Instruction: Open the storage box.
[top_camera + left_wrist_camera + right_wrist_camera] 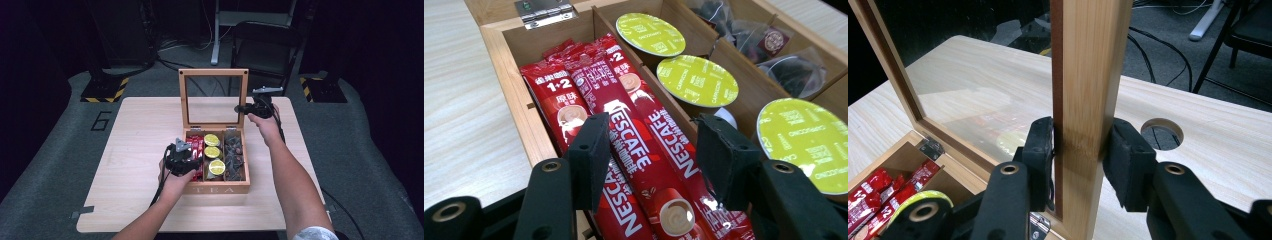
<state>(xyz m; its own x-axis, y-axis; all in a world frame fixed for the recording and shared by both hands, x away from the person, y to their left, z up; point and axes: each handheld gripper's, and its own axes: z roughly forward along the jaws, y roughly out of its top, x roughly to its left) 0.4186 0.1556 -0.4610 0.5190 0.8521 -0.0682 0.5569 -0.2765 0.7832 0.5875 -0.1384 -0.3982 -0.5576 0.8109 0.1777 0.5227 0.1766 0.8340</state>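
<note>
- Your left gripper (651, 145) hangs over the left compartment of the wooden tea box (216, 189), jaws spread wide, nothing between them.
- Right under those jaws lie the red Nescafé sticks (624, 135), packed side by side along that compartment.
- The middle compartment holds three green-lidded capsules (697, 80) in a row; the right one holds dark tea bags (794, 72).
- Your right gripper (1078, 160) is clamped on the right upright of the box's glass-paned lid (1088, 75), one pad on each face of the wood.
- The lid stands upright, open at the back of the box, on the light wooden table (140, 150).
</note>
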